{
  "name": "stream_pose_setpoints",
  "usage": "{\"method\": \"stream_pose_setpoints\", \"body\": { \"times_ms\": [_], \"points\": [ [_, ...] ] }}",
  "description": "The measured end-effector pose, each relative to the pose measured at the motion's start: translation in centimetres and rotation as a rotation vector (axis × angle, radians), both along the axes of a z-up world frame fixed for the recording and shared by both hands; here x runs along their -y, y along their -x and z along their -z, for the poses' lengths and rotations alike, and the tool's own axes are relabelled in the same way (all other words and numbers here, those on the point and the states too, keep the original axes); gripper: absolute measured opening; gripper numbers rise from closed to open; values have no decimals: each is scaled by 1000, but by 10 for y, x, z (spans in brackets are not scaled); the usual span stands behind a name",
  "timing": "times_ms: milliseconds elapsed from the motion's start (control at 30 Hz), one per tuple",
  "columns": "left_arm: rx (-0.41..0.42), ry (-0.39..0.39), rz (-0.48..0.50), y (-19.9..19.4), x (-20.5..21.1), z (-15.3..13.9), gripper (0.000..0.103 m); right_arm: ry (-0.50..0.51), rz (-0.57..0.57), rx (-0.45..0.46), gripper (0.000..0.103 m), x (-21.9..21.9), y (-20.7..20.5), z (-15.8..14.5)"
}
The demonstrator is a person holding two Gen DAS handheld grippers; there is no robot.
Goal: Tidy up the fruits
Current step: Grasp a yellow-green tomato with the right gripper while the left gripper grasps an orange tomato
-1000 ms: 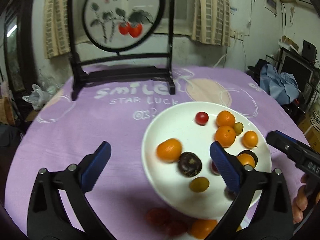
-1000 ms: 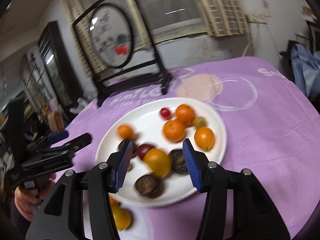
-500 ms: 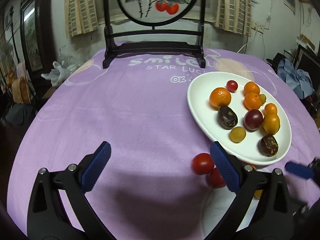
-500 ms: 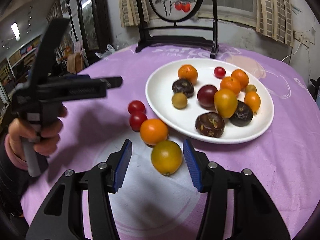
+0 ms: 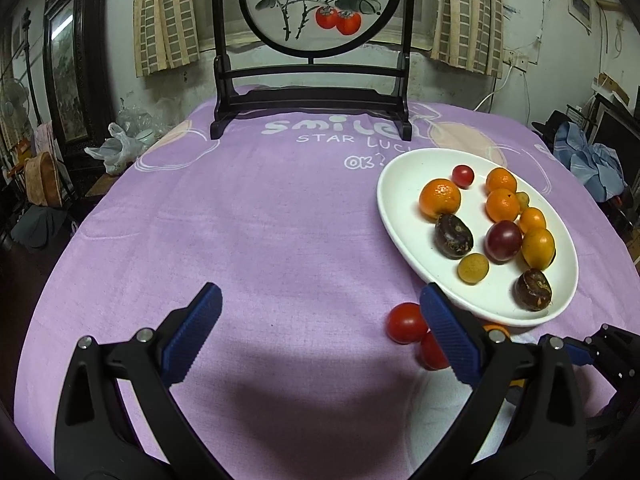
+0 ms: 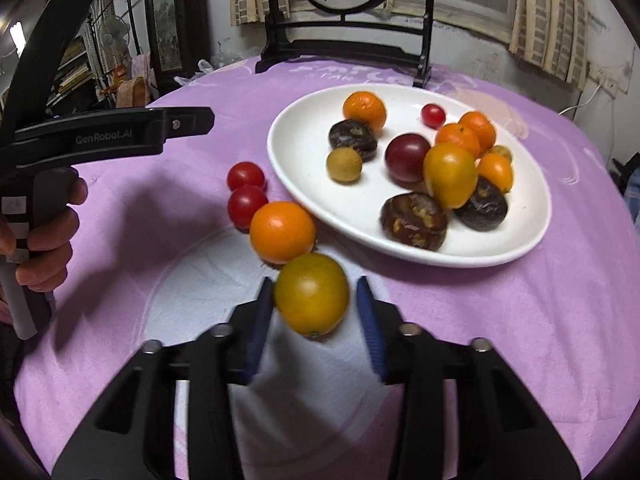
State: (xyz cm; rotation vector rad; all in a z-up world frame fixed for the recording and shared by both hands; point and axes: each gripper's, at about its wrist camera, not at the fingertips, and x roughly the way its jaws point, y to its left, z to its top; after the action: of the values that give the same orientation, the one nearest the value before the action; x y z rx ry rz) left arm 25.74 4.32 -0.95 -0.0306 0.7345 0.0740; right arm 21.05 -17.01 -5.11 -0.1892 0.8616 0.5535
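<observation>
R gripper (image 6: 315, 308) closing round yellow tomato (image 6: 311, 294), contact unclear | L gripper (image 5: 316, 336) released

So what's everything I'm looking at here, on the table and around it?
tablecloth: one, purple, over table
painted screen: one, black-framed, far edge
plate: one, white, on tablecloth
plated fruits: twelve, orange, red, yellow, dark, on plate
red tomatoes: two, red, beside plate
orange fruit: one, orange, beside plate
yellow tomato: one, yellow-green, between jaws of right gripper
left gripper: one, black-blue, open, empty
right gripper: one, black-blue, jaws just closing, not yet gripping
hand: one, holding left gripper
</observation>
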Motion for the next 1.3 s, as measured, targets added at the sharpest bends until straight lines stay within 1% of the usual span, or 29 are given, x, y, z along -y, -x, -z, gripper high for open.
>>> {"method": "stream_pose_setpoints", "body": {
  "times_ms": [33, 100, 167, 233, 267, 367, 467, 500, 533, 567, 600, 633, 667, 733, 767, 833, 900, 1033, 1100, 1233, 1300],
  "points": [
    [1, -3, 2, 0, 1, 0, 101, 1, 1, -2, 38, 0, 1, -1],
    [3, -9, 4, 1, 2, 0, 101, -39, 4, -21, 38, 5, -1, -4],
    [5, -12, 5, 1, 3, 0, 101, -103, 17, -34, 38, 13, -3, -11],
    [14, -10, 15, 2, 5, 0, 101, -182, 58, -15, 38, 30, -4, -23],
    [20, -11, 27, 3, 6, -1, 101, -197, 72, -5, 38, 35, -4, -26],
    [36, -30, 116, 8, 20, -2, 100, -268, 140, 20, 38, 57, -8, -36],
    [46, -80, 247, 17, 45, 0, 99, -289, 184, 3, 38, 65, -13, -35],
    [51, -104, 295, 21, 55, 2, 96, -284, 196, -4, 38, 66, -15, -33],
    [55, -130, 347, 26, 66, 4, 90, -284, 201, -10, 38, 67, -16, -32],
    [55, -143, 383, 28, 73, 5, 87, -288, 204, -21, 38, 69, -18, -31],
    [48, -149, 426, 32, 80, 8, 80, -291, 204, -29, 38, 69, -19, -30],
    [38, -149, 455, 33, 85, 10, 73, -292, 205, -34, 38, 70, -19, -30],
    [27, -152, 484, 35, 91, 13, 69, -290, 206, -34, 38, 70, -19, -30],
    [14, -162, 523, 37, 98, 18, 55, -286, 206, -32, 38, 69, -19, -29],
    [6, -167, 540, 38, 102, 21, 52, -285, 207, -32, 38, 69, -19, -29],
    [0, -182, 561, 40, 107, 25, 45, -281, 206, -35, 38, 68, -19, -28],
    [-1, -196, 570, 39, 110, 28, 43, -279, 207, -35, 38, 68, -18, -28],
    [-26, -193, 579, 31, 112, 32, 43, -282, 209, -39, 38, 68, -18, -28],
    [-29, -217, 569, 27, 114, 35, 43, -285, 210, -41, 38, 68, -19, -28],
    [-52, -221, 552, 18, 114, 39, 43, -284, 210, -41, 38, 68, -19, -27],
    [-52, -239, 548, 17, 116, 41, 43, -285, 211, -42, 38, 68, -19, -27]
  ]
}}
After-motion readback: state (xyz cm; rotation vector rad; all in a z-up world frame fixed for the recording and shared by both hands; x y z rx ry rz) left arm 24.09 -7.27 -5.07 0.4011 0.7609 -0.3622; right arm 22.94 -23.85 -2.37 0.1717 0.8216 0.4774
